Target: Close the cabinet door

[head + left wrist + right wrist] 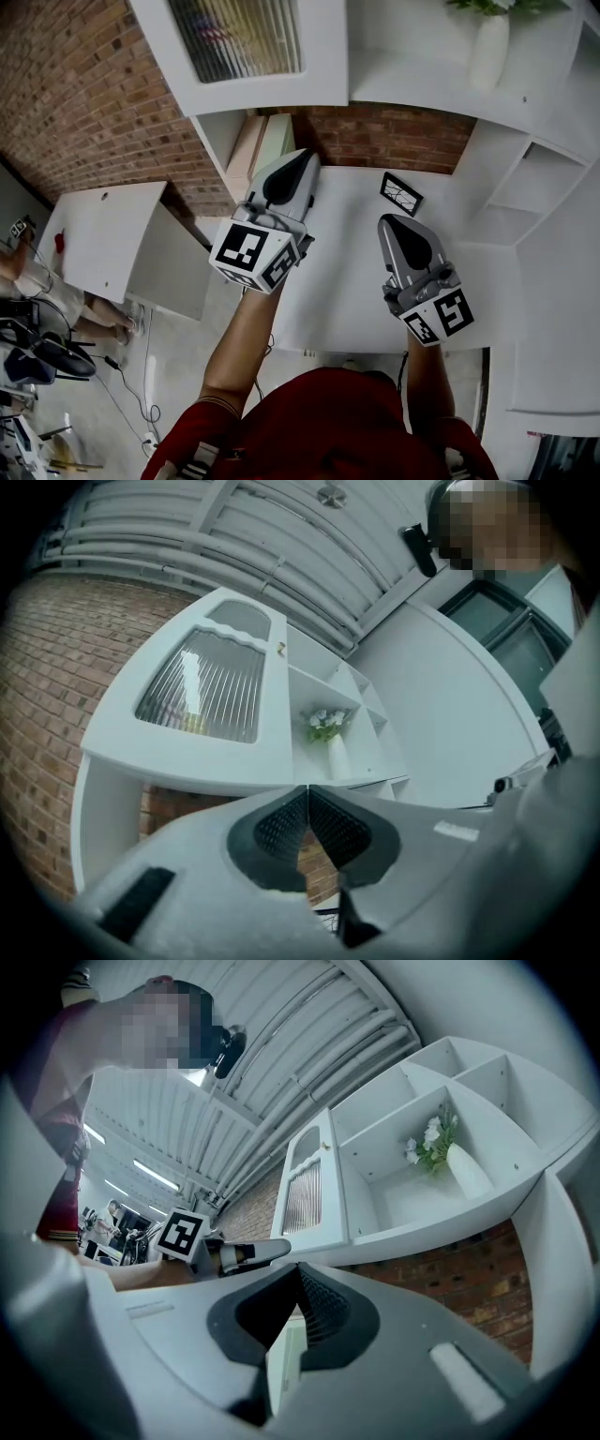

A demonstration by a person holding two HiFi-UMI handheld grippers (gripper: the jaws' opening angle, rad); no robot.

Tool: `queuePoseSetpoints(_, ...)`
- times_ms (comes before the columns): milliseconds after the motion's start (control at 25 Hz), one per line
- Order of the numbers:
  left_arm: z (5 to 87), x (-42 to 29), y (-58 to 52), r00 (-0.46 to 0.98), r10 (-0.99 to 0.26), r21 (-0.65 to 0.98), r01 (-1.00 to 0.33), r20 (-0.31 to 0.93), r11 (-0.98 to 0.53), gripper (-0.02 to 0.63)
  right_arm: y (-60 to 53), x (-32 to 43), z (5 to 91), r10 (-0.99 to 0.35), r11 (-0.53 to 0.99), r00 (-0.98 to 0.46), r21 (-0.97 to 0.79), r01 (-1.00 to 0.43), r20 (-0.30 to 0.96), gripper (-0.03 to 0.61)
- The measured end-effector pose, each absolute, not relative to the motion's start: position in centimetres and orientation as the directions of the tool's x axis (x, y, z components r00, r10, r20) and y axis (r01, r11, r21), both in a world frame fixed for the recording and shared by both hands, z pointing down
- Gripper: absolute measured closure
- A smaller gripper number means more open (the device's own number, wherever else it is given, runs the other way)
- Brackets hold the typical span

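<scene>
A brick wall (66, 103) fills the space ahead of both tools, and the white cabinet unit (422, 84) hangs on it, above their tips. Below my hands the white surface (347, 291) runs forward to the wall.

The cabinet door (211, 682), a white frame round a ribbed glass pane, stands above and ahead of the left tool (307, 789), up and to the left of its tip in the left gripper view. It looks flush with the cabinet front, its small knob (279, 649) on the edge nearest the open shelves. Neither tool touches it.

I hold the left tool clenched, its ribbed pads meeting at the tip with nothing between them. The right tool (298, 1267) is beside it to the right and a little further back, also clenched and empty, pointing at the open shelves.

Under the cabinet, just ahead of the left tool, a few pale books (258, 145) lean by the wall. A white vase (489, 52) of flowers stands in the open shelf above and ahead of the right tool. A small dark picture frame (401, 193) lies on the surface near the right tool's tip, apart from it.
</scene>
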State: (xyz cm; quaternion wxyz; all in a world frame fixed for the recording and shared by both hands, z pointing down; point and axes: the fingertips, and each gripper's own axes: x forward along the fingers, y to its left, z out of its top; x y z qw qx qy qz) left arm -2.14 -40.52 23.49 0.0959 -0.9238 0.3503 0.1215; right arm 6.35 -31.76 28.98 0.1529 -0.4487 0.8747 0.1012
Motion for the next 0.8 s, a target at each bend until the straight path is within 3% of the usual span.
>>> queuePoseSetpoints(800,30.5,-8.7,-29.9,0.771,-0.567,-0.021,-0.598,-0.290,-0.801,0.611,-27.7,-1.2,30.1,-0.724,0.615,-0.593,0.059,-0.787,-0.353,0.566)
